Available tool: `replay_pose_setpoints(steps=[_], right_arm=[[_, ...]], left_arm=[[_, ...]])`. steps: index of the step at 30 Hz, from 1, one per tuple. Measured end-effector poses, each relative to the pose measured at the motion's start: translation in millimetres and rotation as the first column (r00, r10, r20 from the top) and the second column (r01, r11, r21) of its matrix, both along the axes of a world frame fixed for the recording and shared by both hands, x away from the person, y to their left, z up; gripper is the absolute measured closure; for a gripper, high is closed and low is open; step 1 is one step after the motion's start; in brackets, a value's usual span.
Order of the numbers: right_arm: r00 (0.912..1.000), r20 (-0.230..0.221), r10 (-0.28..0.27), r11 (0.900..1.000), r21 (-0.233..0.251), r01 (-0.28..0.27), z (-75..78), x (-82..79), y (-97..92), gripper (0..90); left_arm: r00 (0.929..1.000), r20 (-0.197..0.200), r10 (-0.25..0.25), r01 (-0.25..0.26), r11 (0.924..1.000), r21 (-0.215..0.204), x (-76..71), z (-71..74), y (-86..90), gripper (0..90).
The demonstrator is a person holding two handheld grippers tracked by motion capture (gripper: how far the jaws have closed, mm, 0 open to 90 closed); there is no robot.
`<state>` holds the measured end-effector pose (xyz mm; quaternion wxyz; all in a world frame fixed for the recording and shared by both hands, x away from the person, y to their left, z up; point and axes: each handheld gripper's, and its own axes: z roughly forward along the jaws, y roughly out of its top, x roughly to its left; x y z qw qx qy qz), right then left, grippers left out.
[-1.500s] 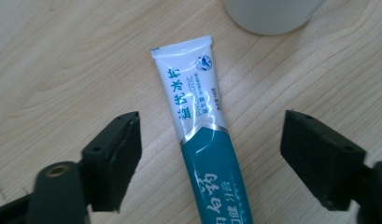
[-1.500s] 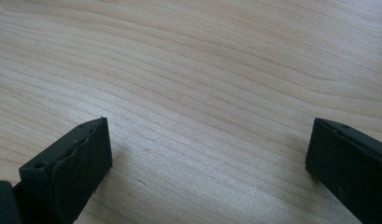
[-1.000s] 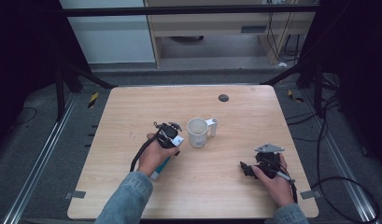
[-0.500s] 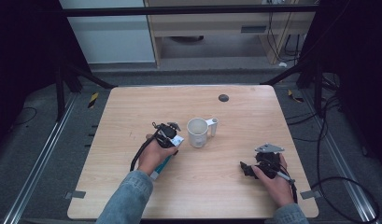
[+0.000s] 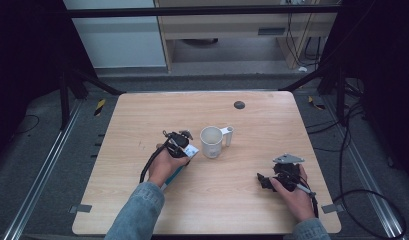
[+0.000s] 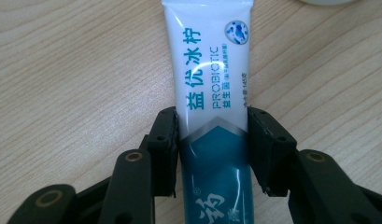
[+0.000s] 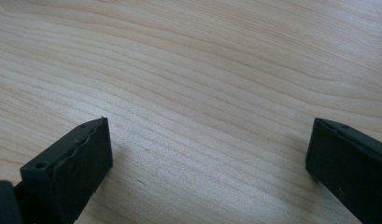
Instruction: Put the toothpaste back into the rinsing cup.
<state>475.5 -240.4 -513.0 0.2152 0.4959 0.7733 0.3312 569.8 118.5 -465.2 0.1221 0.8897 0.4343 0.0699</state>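
One toothpaste tube (image 6: 212, 88), flat on desk (image 5: 142, 120), just closed upon by left claw (image 6: 212, 144); lift enabled. Right claw (image 7: 207, 154) open, empty.

White-and-teal tube (image 6: 212, 93), white mug (image 5: 211, 142), pale woodgrain table (image 5: 142, 115)

white mug (image 5: 211, 141) just right of the left gripper (image 5: 184, 145), bare table (image 5: 142, 115) elsewhere
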Motion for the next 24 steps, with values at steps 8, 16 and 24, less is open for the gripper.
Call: replay_pose_setpoints(steps=[8, 16, 24], right_arm=[[1.0, 0.001, 0.0, 1.0, -0.001, 0.0, 0.0, 0.0, 0.0, 0.7], [1.0, 0.0, 0.0, 1.0, 0.0, 0.0, -0.1, 0.0, 0.0, 0.7], [1.0, 0.0, 0.0, 1.0, 0.0, 0.0, -0.1, 0.0, 0.0, 0.8]], left_arm=[[0.9999, 0.002, -0.013, 0.013, 0.9999, 0.004, -0.6, 0.9, -2.1, 62.6], [0.9997, 0.008, -0.024, 0.024, 0.9995, -0.02, -2.1, 5.2, 0.5, 71.8], [0.9991, 0.03, -0.031, 0.032, 0.999, -0.03, -5.4, 8.6, 3.0, 77.1]])
